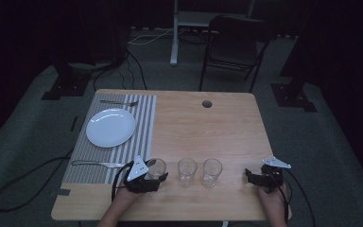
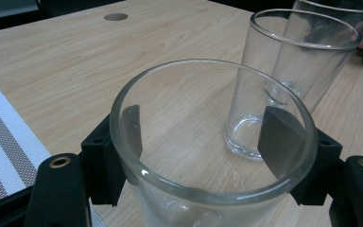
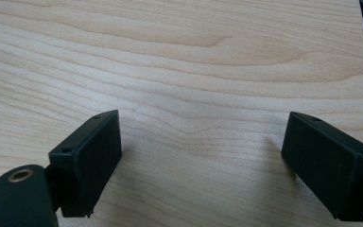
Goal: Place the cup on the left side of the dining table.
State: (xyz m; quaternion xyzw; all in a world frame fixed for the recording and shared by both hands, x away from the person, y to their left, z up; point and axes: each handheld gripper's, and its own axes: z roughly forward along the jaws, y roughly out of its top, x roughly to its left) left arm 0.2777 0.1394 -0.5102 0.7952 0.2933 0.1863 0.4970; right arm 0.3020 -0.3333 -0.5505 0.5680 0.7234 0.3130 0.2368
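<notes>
Here the left gripper (image 1: 154, 176) squeezes the nearest glass (image 2: 208, 142) with a jaw on each side. The glass stands on the table (image 1: 227, 118), next to two more glasses (image 1: 187, 171). The right gripper (image 3: 201, 161) rests wide open over bare wood.

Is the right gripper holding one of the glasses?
No, the right gripper has its jaws spread wide over bare table, with nothing between them.
</notes>
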